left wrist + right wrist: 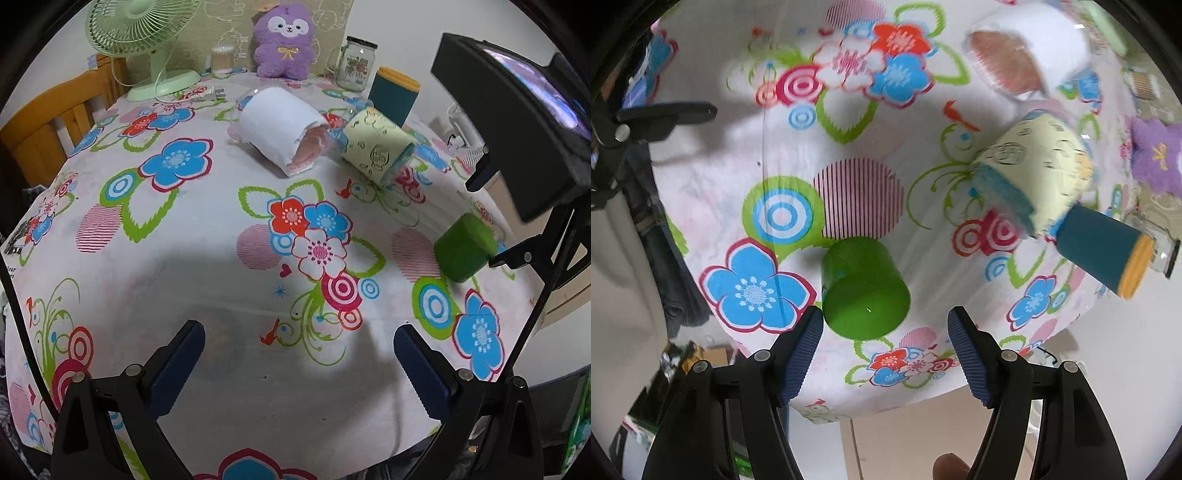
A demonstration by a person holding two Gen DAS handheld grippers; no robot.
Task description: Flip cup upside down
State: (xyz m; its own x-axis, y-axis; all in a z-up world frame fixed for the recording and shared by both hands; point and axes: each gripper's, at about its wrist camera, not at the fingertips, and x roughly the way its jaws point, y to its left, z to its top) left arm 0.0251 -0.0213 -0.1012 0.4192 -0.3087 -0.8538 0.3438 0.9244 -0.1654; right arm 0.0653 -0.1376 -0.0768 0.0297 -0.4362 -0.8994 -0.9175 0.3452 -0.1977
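A green cup (pixel 864 288) stands on the flowered tablecloth near the table's right edge, its flat closed end up; it also shows in the left wrist view (pixel 463 253). My right gripper (pixel 884 326) is open just above and beside it, the left fingertip close to the cup's side, nothing held. In the left wrist view the right gripper (pixel 484 218) hangs over the cup. My left gripper (pixel 299 341) is open and empty above the table's front part.
A white-wrapped clear cup (pixel 280 129) and a pale yellow-wrapped cup (pixel 376 147) lie on their sides. A teal canister (pixel 393 96), glass jar (pixel 356 62), purple plush (pixel 284 40) and green fan (pixel 144 44) stand at the back. A wooden chair (pixel 55 122) is at left.
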